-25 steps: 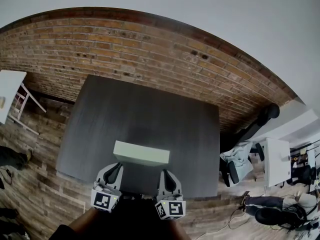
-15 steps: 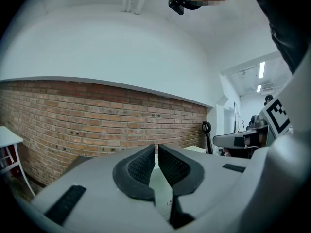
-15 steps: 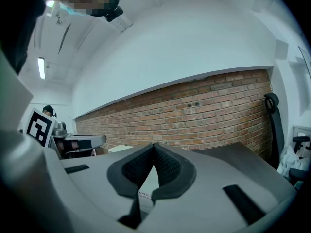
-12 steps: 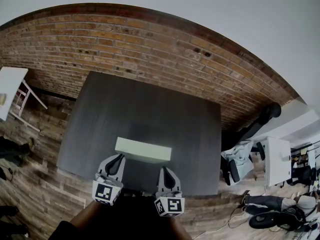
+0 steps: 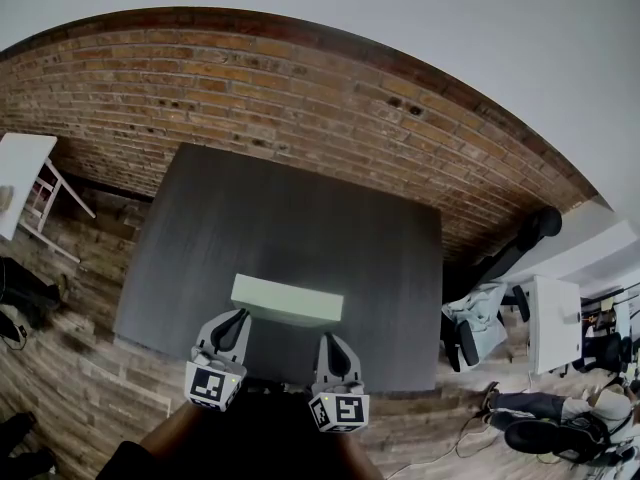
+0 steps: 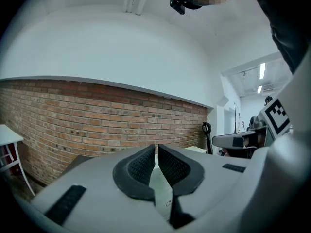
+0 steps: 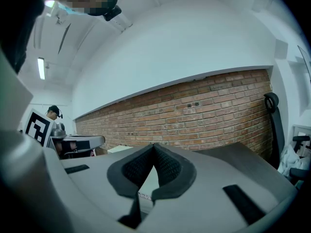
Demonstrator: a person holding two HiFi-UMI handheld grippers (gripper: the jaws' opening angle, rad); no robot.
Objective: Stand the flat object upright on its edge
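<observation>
A pale green flat slab (image 5: 288, 300) hangs over the near edge of the dark grey table (image 5: 300, 208), long side running left to right. My left gripper (image 5: 236, 320) is shut on its left end and my right gripper (image 5: 328, 340) on its right end. In the left gripper view the ribbed pads of the left gripper (image 6: 156, 152) pinch a thin pale strip of the slab (image 6: 162, 188). The right gripper (image 7: 153, 149) likewise clamps the slab (image 7: 150, 181). Whether the slab touches the tabletop is hidden from me.
A red brick wall (image 5: 300, 78) runs behind the table. A white side table (image 5: 20, 173) stands at the far left on the wooden floor. A black office chair (image 5: 470, 333) and a white desk (image 5: 555, 323) stand to the right.
The slab has shifted a little farther onto the table and shows a shallower face. Both grippers keep their hold and have barely moved.
</observation>
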